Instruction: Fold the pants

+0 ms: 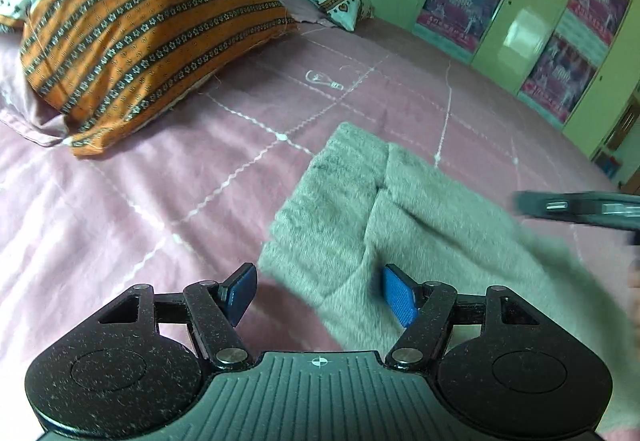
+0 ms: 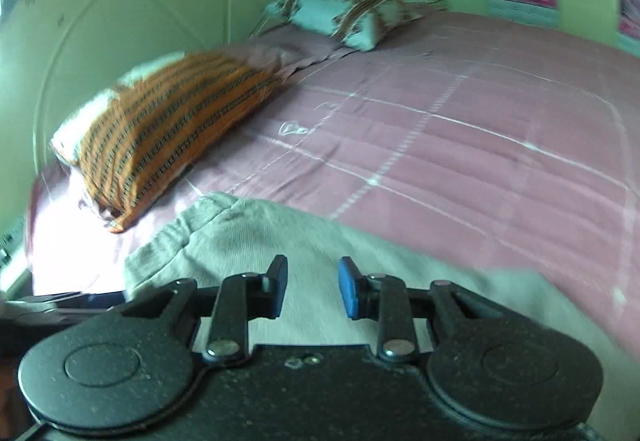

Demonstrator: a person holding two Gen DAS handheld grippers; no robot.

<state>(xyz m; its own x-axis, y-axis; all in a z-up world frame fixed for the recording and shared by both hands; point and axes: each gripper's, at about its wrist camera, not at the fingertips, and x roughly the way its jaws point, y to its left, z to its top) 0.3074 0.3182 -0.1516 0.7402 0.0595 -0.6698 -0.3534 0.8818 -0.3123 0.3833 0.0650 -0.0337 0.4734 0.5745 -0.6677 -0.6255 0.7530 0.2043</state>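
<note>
The grey pants [image 1: 404, 209] lie folded on the pink bedspread [image 1: 152, 201] near its front edge — both the left gripper [image 1: 320, 291] and right gripper [image 2: 313, 287] hang above them, spread wide, gripping nothing.

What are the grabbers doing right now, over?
Left gripper open, empty, over the pants' edge. Right gripper open, empty, above them. Pants lie partly folded on the pink bedspread. Nothing in the way.
</note>
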